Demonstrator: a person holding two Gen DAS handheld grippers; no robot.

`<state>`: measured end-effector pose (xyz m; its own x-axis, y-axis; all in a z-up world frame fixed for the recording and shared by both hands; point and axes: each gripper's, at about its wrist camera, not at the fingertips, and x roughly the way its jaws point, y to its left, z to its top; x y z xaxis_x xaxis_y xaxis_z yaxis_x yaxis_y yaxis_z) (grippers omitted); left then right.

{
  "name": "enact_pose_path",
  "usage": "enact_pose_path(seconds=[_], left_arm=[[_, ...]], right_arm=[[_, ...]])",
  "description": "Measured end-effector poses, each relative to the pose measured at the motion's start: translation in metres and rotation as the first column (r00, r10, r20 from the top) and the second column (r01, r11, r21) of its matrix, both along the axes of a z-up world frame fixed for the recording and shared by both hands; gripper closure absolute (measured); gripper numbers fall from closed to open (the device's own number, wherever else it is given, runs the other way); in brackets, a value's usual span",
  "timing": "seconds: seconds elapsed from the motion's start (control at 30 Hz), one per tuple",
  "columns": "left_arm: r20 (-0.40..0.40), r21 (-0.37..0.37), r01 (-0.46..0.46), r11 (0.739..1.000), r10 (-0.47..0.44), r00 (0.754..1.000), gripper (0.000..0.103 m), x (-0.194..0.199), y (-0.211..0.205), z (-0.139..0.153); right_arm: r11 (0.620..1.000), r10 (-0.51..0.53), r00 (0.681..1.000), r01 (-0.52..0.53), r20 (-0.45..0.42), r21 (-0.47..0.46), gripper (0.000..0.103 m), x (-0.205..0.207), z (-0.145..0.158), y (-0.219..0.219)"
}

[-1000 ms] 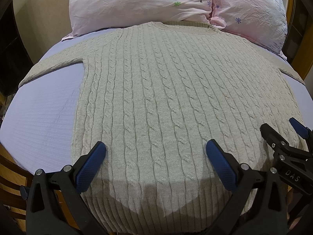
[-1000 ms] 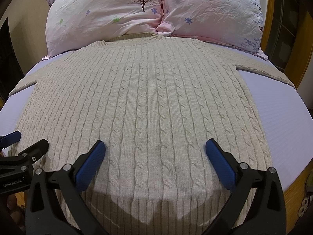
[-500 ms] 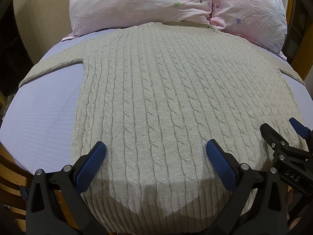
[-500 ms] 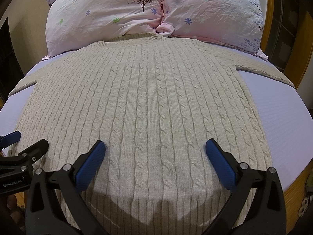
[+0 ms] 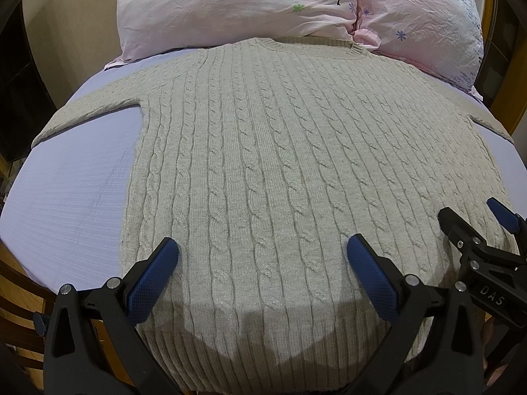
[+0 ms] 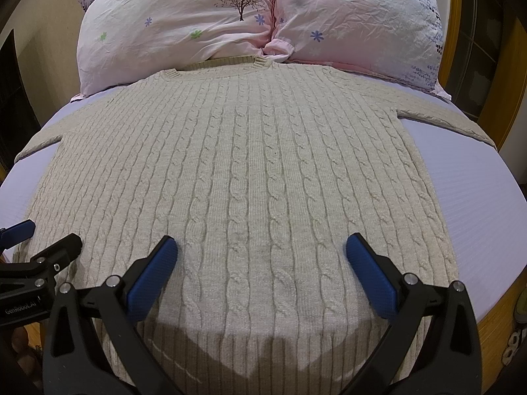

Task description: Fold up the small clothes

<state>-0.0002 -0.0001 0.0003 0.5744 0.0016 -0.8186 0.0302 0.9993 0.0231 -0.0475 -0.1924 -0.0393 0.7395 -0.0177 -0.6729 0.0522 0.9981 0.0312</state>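
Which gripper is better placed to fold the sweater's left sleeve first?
Left. The left gripper hangs open near the beige cable-knit sweater's left edge; the right gripper hangs open further right.

Sweater [image 5: 280, 171] is lying flat on the bed [image 5: 72, 197], collar toward the pillows [image 5: 230, 6] behind it, sleeves reaching out left and right. Left tongs [image 5: 263, 266] and right tongs [image 6: 260, 263] are hovering side by side over the hem, both gaping wide.

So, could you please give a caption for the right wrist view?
Open right gripper poised above a beige cable-knit sweater spread flat on the bed, collar toward two pink pillows.
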Motion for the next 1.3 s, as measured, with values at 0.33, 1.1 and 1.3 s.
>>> enact_pose_path(seconds=[0.33,1.1,1.3], left_arm=[[0.001,0.0,0.0,1.0,0.0,1.0,0.001,0.0,0.0,0.0],[0.027,0.003,0.004,1.0,-0.004,1.0,0.001,0.001,0.0,-0.001],[0.049,0.006,0.029,1.0,-0.029,0.998,0.001,-0.004,0.002,0.003]], right_arm=[[1.0,0.0,1.0,0.0,0.001,0.0,0.002,0.0,0.0,0.0],[0.999,0.049,0.998,-0.049,0.042,-0.013,0.002,-0.001,0.0,-0.002],[0.982,0.132,0.982,-0.148,0.132,0.121,0.002,-0.006,0.039,-0.068]])
